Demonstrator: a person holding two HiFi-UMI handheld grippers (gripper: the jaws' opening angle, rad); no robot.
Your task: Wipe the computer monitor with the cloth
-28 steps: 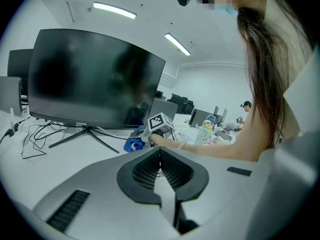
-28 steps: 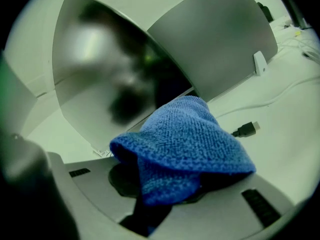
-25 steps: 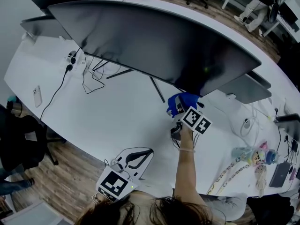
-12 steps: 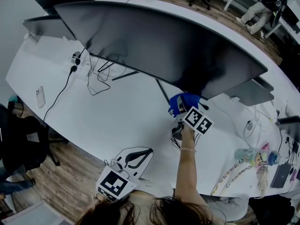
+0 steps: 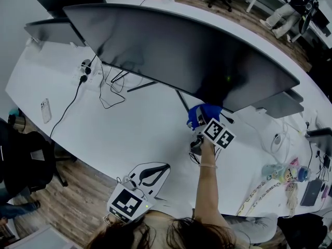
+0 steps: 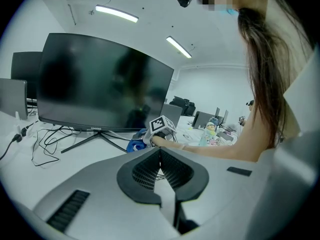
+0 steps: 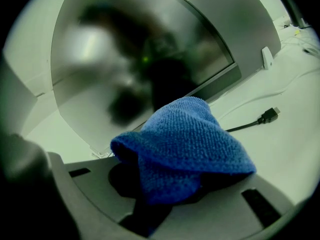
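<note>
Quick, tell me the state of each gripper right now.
Left gripper: shut, jaws together, nothing between them.
Right gripper: shut on the blue cloth, near the lower edge of the monitor.

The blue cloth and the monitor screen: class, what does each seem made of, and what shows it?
The blue cloth: likely microfibre; nubby looped weave, soft folds. The monitor screen: probably coated plastic or glass; dark, semi-matte, blurred reflections.

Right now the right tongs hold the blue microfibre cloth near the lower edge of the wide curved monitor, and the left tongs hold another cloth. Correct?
One part is wrong: the left gripper view shows the left tongs shut and empty. The right tongs do hold the blue microfibre cloth near the lower edge of the wide curved monitor.
</note>
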